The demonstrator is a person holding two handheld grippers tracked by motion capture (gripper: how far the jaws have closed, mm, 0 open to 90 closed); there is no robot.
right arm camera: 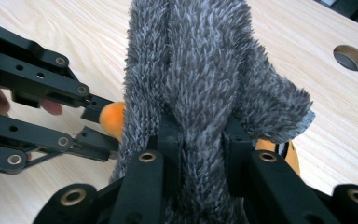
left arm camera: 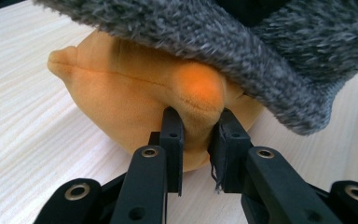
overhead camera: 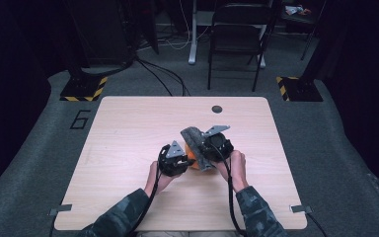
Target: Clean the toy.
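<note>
At the middle of the pale wooden table [overhead camera: 128,128], the left gripper [left arm camera: 196,122] pinches a rounded nub of the soft orange plush toy [left arm camera: 135,100], which rests on the tabletop. Over the toy drapes the fuzzy grey knitted sock [right arm camera: 205,79], clamped by the right gripper [right arm camera: 200,133] and held slightly raised.

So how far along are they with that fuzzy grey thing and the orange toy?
Done: both grips are set. The left gripper pinches the orange plush toy; the right gripper clamps the grey fuzzy cloth, draped across the toy. Left: fully covering or uncovering it, I can't tell which.
</note>
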